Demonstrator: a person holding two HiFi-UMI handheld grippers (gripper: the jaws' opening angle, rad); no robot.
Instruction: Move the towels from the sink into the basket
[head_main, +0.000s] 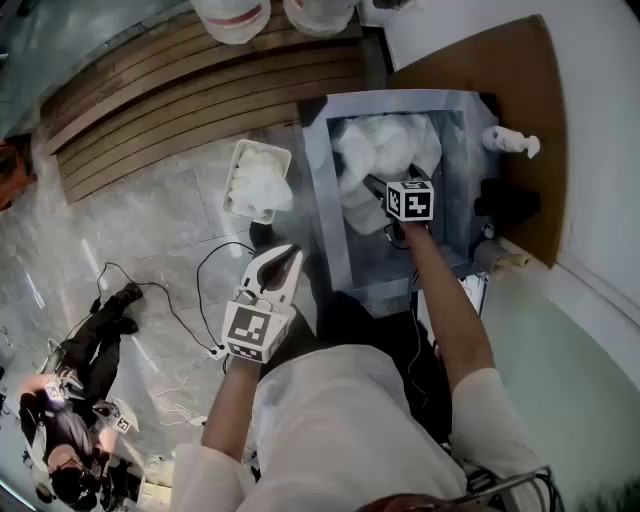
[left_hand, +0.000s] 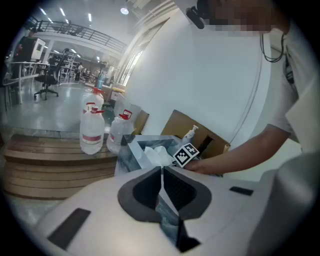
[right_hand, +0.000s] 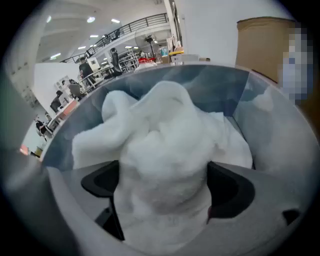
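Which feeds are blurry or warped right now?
Right gripper view: the towel between the right tongs looks soft and featureless. Left gripper view: heavy fisheye bending, dark corners. Head view: sharp, evenly lit, towels in the sink clear.

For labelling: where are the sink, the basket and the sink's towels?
sink (head_main: 316, 175), head view, left rim.
basket (head_main: 232, 178), head view, left rim.
towels (head_main: 385, 148), head view, top of the pile.
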